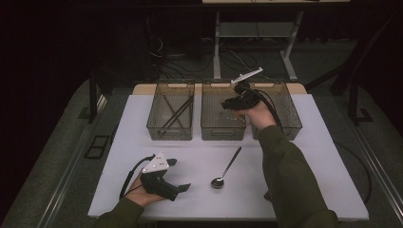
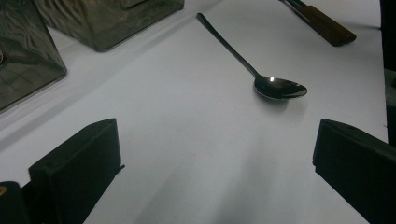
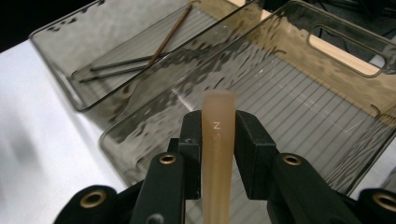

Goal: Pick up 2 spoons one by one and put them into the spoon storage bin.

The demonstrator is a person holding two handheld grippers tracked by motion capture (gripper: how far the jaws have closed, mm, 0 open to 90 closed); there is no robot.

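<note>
Dark room, grey floor (image 1: pixel 57 156) with cables (image 1: pixel 237 59), a white table frame (image 1: pixel 218 42) behind

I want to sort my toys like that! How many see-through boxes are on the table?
3 smoky clear plastic bins in a row at the far side: left bin holding dark sticks, middle bin, and right bin, partly hidden behind the hand.

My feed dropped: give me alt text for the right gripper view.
The right gripper clamps a tan handle upright above the middle bin. Beyond lies the left bin holding dark chopsticks.
</note>
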